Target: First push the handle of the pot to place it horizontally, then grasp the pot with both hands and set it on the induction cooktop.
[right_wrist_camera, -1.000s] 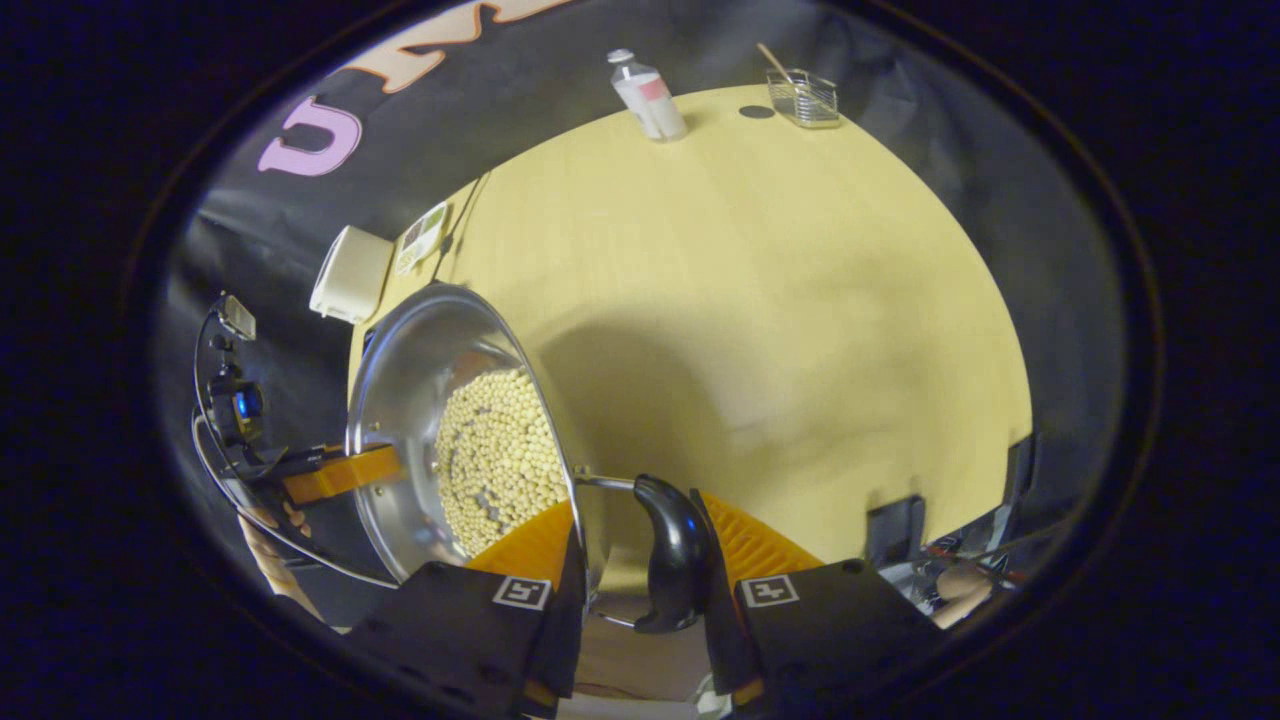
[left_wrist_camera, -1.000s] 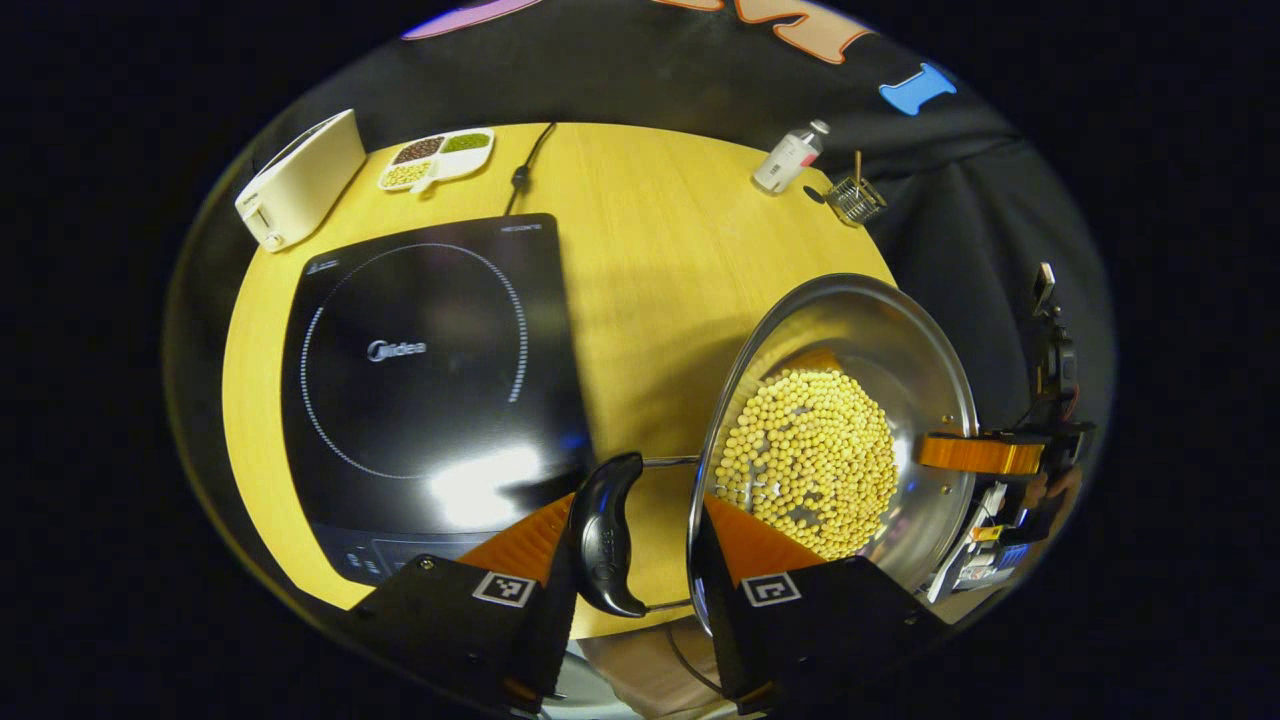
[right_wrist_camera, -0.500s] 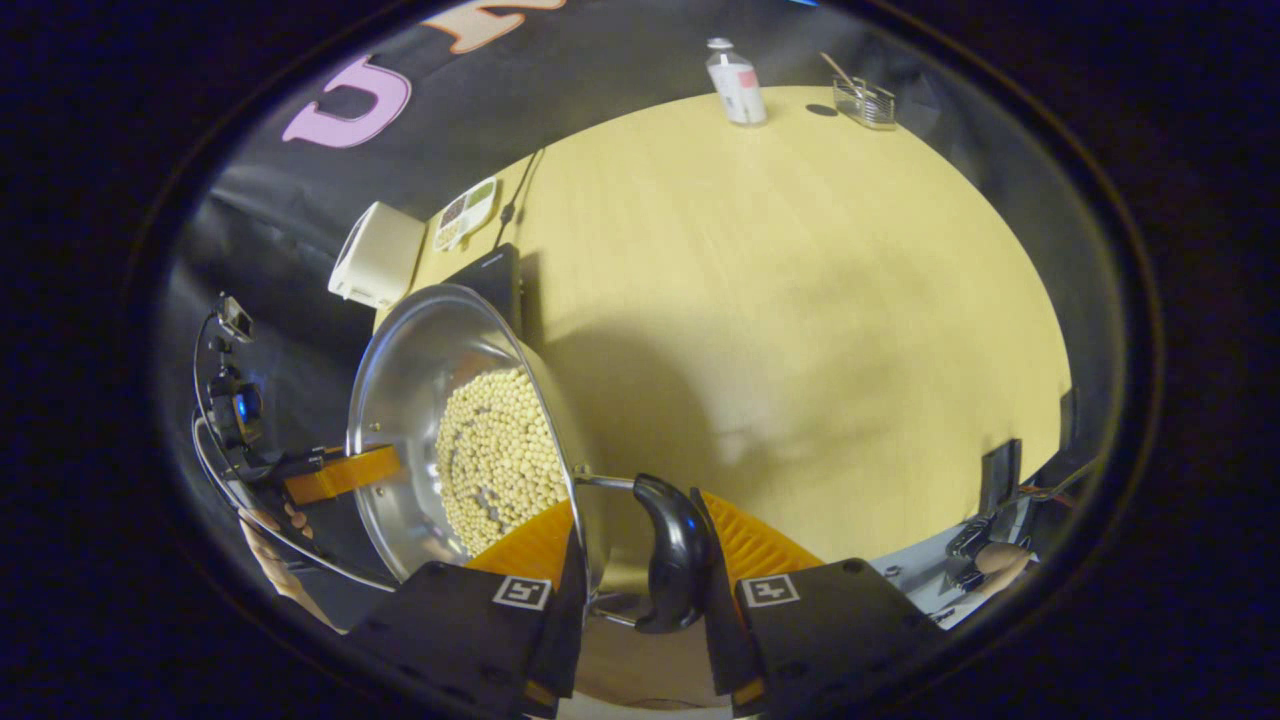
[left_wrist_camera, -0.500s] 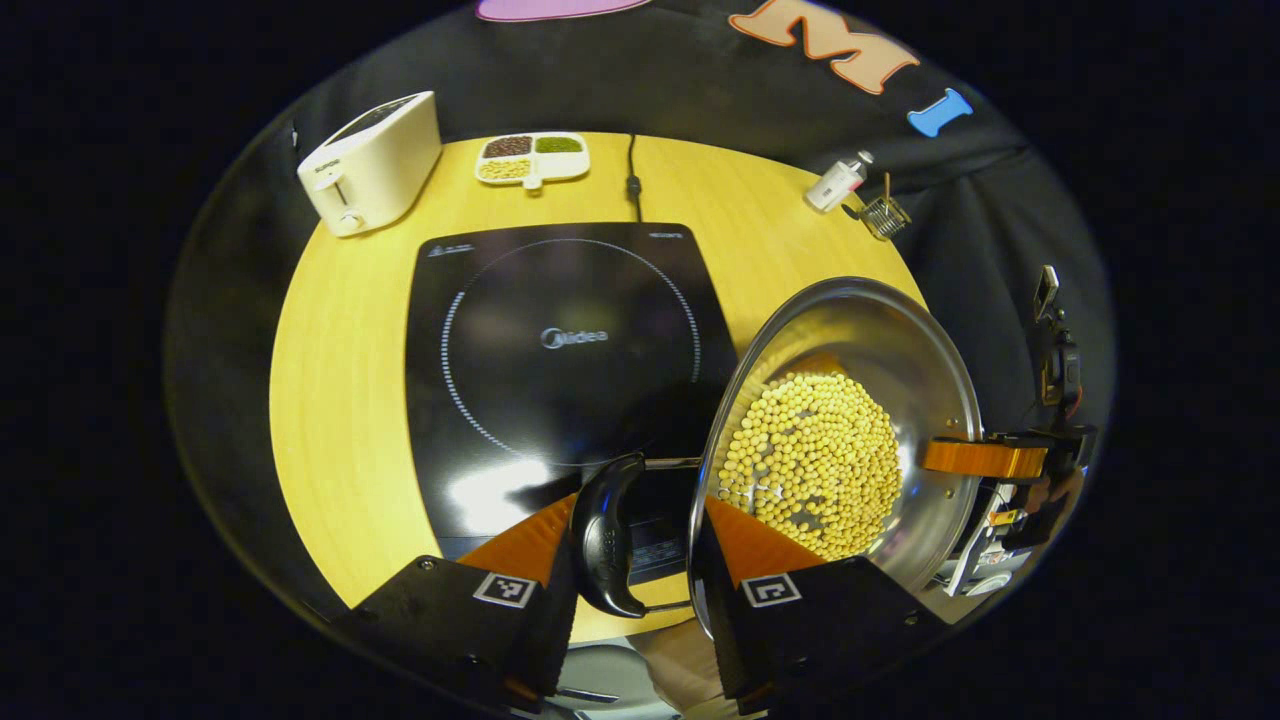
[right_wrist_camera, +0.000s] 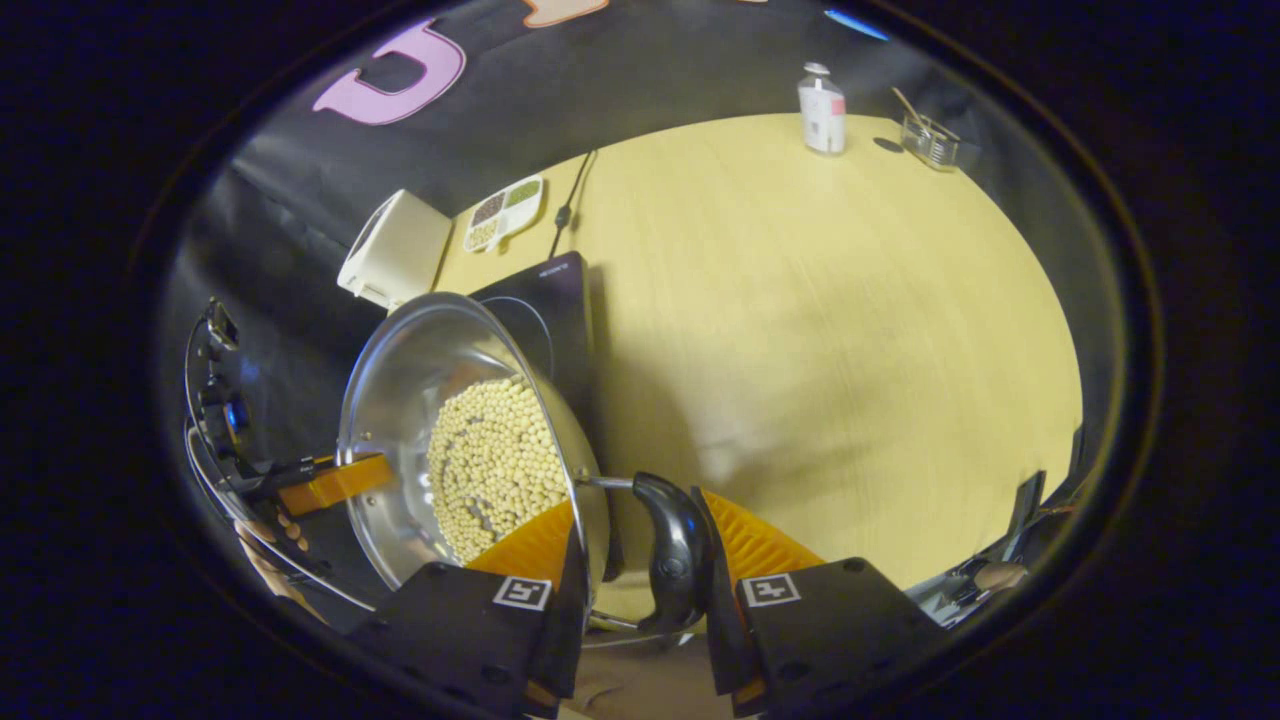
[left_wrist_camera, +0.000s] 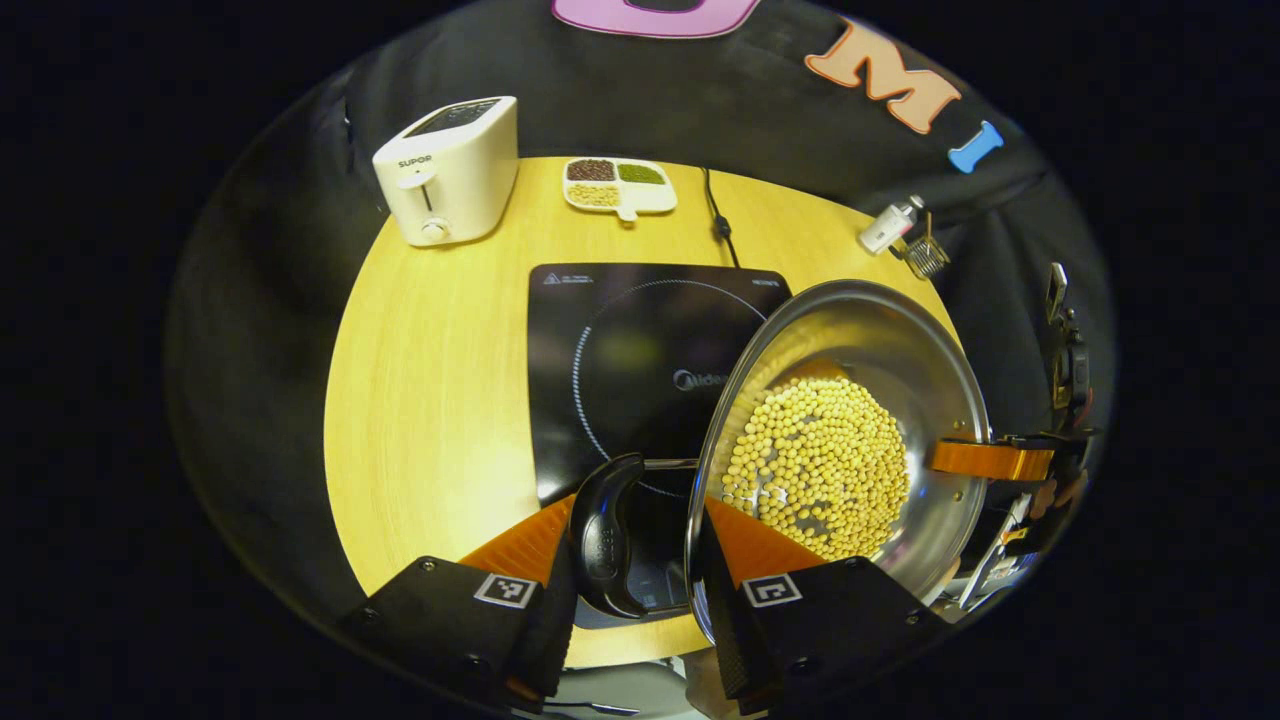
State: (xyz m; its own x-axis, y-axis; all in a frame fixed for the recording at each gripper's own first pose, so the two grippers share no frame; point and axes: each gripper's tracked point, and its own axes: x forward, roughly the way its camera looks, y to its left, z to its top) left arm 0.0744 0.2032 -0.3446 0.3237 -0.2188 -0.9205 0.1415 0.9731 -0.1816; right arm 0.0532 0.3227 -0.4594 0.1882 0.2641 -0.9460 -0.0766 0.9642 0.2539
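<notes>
Shiny round steel pot [left_wrist_camera: 900,340] full of yellow soybeans [left_wrist_camera: 815,465], held up over the right edge of the flat black induction cooktop [left_wrist_camera: 620,350] on the round yellow wooden bench [left_wrist_camera: 430,380]. Left gripper [left_wrist_camera: 635,530] fingers clamped on the pot's black curved side handle [left_wrist_camera: 603,535]. Right gripper [right_wrist_camera: 640,555] fingers pinching the opposite black handle [right_wrist_camera: 672,550], same deal. White toaster [left_wrist_camera: 447,170] parked at the back, well apart.

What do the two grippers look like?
Both the left gripper and right gripper have black blocky bodies, each side bearing a white square marker, with orange ribbed fingers. Seen from across, each carries a rig with cables.
</notes>
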